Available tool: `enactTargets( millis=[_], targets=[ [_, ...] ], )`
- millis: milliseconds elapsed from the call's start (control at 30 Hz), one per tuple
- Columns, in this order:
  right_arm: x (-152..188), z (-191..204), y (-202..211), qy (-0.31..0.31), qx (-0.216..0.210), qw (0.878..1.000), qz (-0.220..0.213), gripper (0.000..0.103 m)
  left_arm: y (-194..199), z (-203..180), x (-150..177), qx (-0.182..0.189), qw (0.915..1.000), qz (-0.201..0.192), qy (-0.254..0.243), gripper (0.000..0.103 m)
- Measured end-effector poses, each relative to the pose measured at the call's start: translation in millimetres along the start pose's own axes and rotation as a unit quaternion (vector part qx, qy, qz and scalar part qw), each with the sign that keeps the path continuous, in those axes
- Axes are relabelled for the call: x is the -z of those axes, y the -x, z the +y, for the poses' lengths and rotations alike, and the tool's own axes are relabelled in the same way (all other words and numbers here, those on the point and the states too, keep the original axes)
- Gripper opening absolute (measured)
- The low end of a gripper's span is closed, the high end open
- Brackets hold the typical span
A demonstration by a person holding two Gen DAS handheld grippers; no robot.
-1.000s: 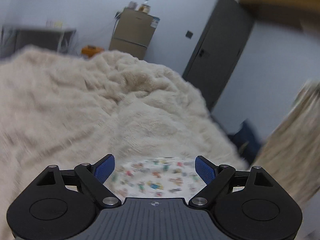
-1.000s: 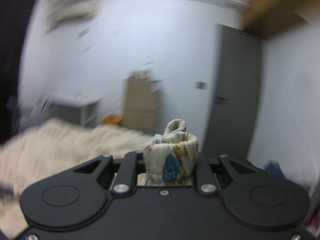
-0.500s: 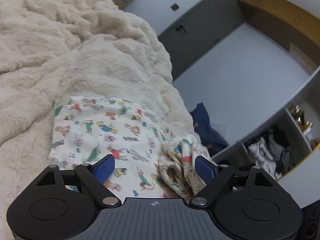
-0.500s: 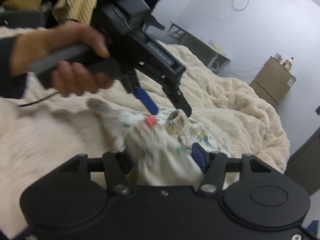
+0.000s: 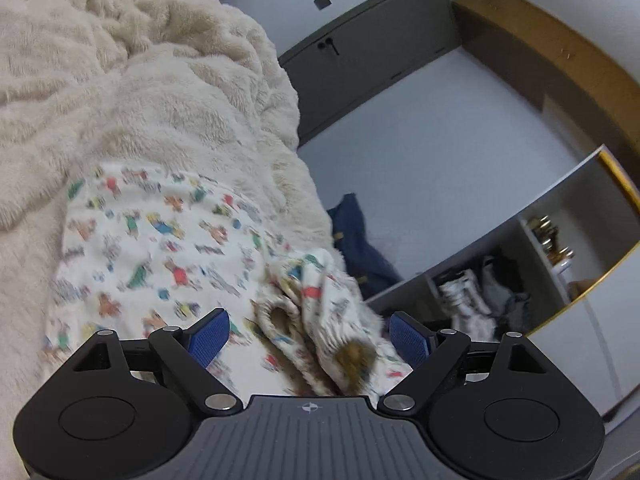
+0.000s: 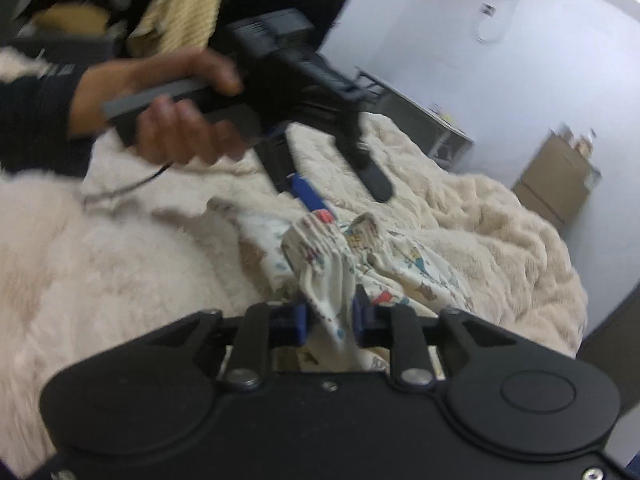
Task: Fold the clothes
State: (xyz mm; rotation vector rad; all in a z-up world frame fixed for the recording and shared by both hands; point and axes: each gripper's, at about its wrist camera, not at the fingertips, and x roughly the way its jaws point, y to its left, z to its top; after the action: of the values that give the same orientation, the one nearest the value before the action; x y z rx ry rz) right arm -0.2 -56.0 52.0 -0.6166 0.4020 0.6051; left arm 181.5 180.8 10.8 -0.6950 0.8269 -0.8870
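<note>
Your right gripper [image 6: 329,316] is closing its jaws, and a bunched fold of the printed garment [image 6: 324,264] stands between the blue pads [image 6: 300,318], which already press on the cloth from both sides. The gathered fabric rises up out of the jaws in pleats and leans a little away from the camera.

Your left gripper [image 5: 308,338] has its jaws wide apart. In the left wrist view the garment [image 5: 160,248] lies under and between them, but neither blue pad [image 5: 208,334] presses on it, so this gripper holds nothing. In the right wrist view you see your left hand [image 6: 176,120] around the grey handle of that gripper, with a dark sleeve [image 6: 36,116] behind it, and its two fingers hang just above the far edge of the garment.

The garment is white with small coloured figures. Most of it lies spread flat on the cream fluffy blanket [image 5: 120,80] that covers the bed, near the bed's edge. One part of it, on the right side in the left wrist view, is crumpled and lifted, with an elastic opening showing.

Beside the bed there is a dark blue cloth [image 5: 360,248] on the floor, and an open shelf [image 5: 500,280] with clothes in it.
</note>
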Motion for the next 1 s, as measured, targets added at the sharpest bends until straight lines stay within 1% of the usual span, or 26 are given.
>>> enactTargets(
  millis=[33,67,100,133,200,233,300,367,400,433,500,533,600,667,700,733,800,833,867,933,1000],
  targets=[
    [-2,-2,0,-0.018,0.005,1.0,0.002,0.016,-9,-4,1,-0.01,0.9998,0.014,-0.01,0.084],
    [-2,-2,1,-0.023,0.008,1.0,0.004,0.016,-18,-8,2,-0.02,0.9993,0.026,-0.019,0.083],
    [-2,1,1,-0.02,0.008,1.0,0.006,0.016,-23,-9,1,-0.029,0.9989,0.029,-0.022,0.081],
    [-3,4,2,-0.017,0.009,1.0,0.007,0.015,-30,-11,0,-0.044,0.9982,0.031,-0.025,0.059],
    [0,15,2,0.014,0.008,1.0,0.007,0.013,-38,-12,-5,-0.075,0.9967,0.023,-0.021,0.024],
    [3,19,1,0.024,0.008,1.0,0.006,0.012,-41,-11,-8,-0.089,0.9958,0.015,-0.011,0.024],
    [8,24,-1,0.034,0.004,0.999,0.004,0.013,-43,-9,-10,-0.09,0.9959,0.01,-0.003,0.026],
    [10,23,-3,0.026,0.0,1.0,0.004,0.014,-41,-10,-5,-0.1,0.9949,0.012,-0.007,0.039],
    [10,20,-3,0.015,-0.003,1.0,0.004,0.014,-38,-8,-4,-0.097,0.9952,0.009,-0.002,0.056],
    [10,18,-3,0.009,-0.003,1.0,0.003,0.014,-29,-4,0,-0.082,0.9966,0.003,0.009,0.068],
    [11,19,-2,0.013,0.001,1.0,0.001,0.013,-23,-1,4,-0.058,0.9982,0.007,0.015,0.073],
    [11,19,-3,0.015,0.003,1.0,0.0,0.013,-21,0,5,-0.048,0.9986,0.01,0.017,0.073],
    [10,21,-4,0.022,0.005,1.0,-0.001,0.013,-24,-1,5,-0.053,0.9984,0.016,0.013,0.072],
    [10,22,-4,0.024,0.006,1.0,-0.004,0.013,-40,-7,4,-0.059,0.9976,0.037,-0.001,0.061],
    [9,22,-4,0.025,0.007,1.0,-0.007,0.013,-45,-10,3,-0.061,0.9971,0.044,-0.008,0.04],
    [9,22,-4,0.027,0.007,1.0,-0.011,0.014,-52,-15,1,-0.069,0.9961,0.051,-0.019,0.026],
    [9,23,-2,0.03,0.01,0.999,-0.017,0.019,-58,-25,-6,-0.079,0.9948,0.053,-0.036,0.017],
    [10,23,-1,0.032,0.012,0.999,-0.019,0.025,-58,-31,-11,-0.08,0.9943,0.05,-0.048,0.015],
    [11,24,0,0.036,0.013,0.999,-0.019,0.036,-56,-36,-18,-0.078,0.9942,0.044,-0.06,0.015],
    [13,25,2,0.045,0.015,0.999,-0.017,0.05,-49,-45,-34,-0.071,0.9944,0.032,-0.071,0.012],
    [16,25,7,0.067,0.027,0.997,-0.011,0.051,-37,-56,-55,-0.064,0.9948,0.014,-0.078,0.012]
  ],
)
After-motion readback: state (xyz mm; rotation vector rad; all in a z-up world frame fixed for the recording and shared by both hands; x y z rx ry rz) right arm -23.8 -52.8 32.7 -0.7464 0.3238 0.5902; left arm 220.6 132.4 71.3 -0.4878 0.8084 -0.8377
